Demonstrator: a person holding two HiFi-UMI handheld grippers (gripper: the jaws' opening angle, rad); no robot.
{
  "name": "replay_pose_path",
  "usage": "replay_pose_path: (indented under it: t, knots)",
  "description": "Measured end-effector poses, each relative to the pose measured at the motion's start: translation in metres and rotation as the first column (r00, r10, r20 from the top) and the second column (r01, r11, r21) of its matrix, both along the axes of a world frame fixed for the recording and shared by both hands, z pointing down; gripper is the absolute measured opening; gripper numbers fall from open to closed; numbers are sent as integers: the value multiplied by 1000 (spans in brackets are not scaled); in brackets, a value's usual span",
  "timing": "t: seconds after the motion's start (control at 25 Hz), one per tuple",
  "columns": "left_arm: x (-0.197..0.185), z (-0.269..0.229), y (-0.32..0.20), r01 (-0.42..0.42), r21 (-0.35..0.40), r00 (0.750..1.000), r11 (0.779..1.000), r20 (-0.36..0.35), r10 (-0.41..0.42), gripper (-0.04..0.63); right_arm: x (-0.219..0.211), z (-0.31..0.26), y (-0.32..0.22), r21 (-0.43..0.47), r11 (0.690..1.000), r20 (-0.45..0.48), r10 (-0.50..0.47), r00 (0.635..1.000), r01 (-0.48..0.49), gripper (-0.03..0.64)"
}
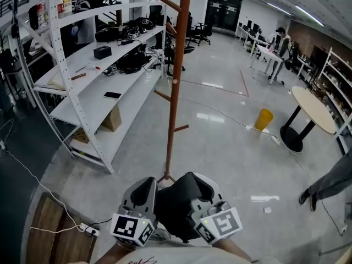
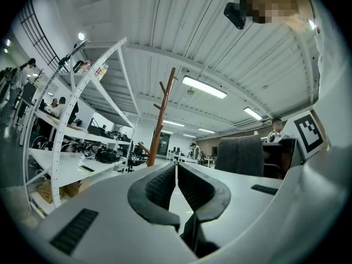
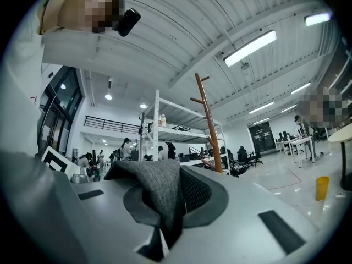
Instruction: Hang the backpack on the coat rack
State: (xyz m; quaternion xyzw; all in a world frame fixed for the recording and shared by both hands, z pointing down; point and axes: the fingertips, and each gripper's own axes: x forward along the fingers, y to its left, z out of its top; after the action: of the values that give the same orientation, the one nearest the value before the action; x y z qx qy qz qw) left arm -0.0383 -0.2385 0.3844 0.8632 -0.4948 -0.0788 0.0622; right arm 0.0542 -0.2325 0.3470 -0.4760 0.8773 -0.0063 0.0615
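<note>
1. The backpack hangs low and near in the head view, between both claws, on the near side of the coat rack.
2. The right claw is clamped on a fold of its grey fabric. The left claw is pinched almost together on something thin and dark, probably a strap.
3. The backpack looks soft and floppy, and likely sags. A strap seems the best hold for hooking it over a peg.

Left gripper and right gripper sit level, side by side, fingers clamping backpack.
</note>
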Motion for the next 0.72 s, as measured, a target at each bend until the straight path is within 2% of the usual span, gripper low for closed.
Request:
replay_pose_path:
  t: [0.4, 0.72]
  knots:
    - [-7, -16, -96, -50, 34, 999, 998, 3, 50, 25, -4, -35, -101, 59, 996, -33, 65, 997, -63, 37]
    - [-14, -15, -135, -58, 36, 998, 998, -2, 58, 25, -6, -95, -153, 158, 985, -94, 90, 991, -75, 37]
